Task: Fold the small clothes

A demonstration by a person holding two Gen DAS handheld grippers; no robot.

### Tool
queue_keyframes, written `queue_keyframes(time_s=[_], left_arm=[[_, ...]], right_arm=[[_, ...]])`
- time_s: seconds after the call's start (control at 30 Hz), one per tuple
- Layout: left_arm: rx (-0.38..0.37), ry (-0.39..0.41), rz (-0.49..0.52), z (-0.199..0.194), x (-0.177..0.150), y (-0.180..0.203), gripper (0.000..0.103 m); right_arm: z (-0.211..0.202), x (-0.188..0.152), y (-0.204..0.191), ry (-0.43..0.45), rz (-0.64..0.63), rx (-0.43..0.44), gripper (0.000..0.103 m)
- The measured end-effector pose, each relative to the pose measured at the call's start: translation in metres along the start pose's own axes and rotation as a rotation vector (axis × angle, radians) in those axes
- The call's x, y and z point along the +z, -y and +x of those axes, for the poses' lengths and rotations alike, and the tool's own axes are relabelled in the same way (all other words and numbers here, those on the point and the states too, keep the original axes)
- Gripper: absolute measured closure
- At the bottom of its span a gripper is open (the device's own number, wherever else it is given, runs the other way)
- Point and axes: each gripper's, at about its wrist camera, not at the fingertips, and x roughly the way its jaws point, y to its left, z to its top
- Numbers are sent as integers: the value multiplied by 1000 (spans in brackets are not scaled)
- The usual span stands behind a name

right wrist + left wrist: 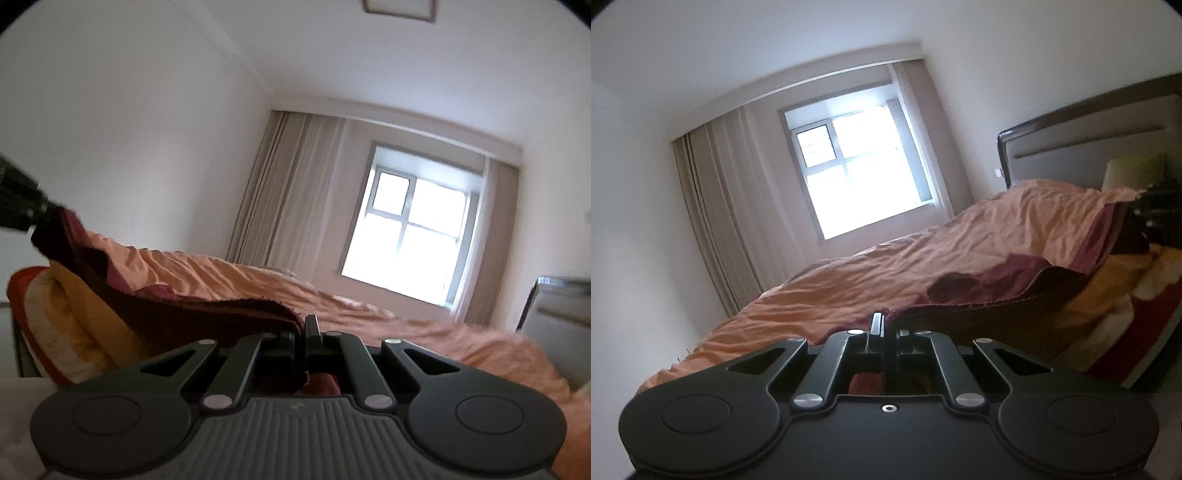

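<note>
Maroon knit cloth, small garment w/ a stitched hem point(990, 291), is stretched taut between both grippers, above the bed covered in wrinkled peach-orange sheet point(849, 280). Left gripper point(882, 328) has its jaws pressed together on one hem corner at 12 o'clock of its own body; cloth runs off toward 2 o'clock, where the other tool shows as a dark shape at frame edge. Right gripper point(301, 330) likewise has jaws clamped shut on the hem, fabric bunched at the fingertips and trailing to 10 o'clock, up to the left tool at the far edge. Held by two corners like this, prob. so the piece hangs flat and an edge stays straight for laying down or folding over. Both cams tilt upward, toward window point(410, 236) and beige curtains point(291, 192), so garment seems lifted off the bedding, not resting. Striped orange-red-cream blanket point(55, 317) sits bunched below the cloth at 8 o'clock in right view, near but whether touching can't tell. Padded headboard point(1089, 147) at 2 o'clock in left view.
</note>
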Motion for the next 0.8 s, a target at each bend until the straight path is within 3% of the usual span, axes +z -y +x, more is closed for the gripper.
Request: queue_keyframes(time_s=[0.2,0.43,0.63,0.8], left_arm=[[28,-15,-65,60,43,-34,98],[65,-100,-120,176,79,-71,98],[66,-234,-207,277,72,-97,98],[35,-339,-237,351,39,-105,98]], right_arm=[[69,34,18,1,-114,-32,97],[196,53,39,-82,-207,-61,97],[303,28,36,-196,-252,-64,97],[366,2,28,-288,-276,-52,97]])
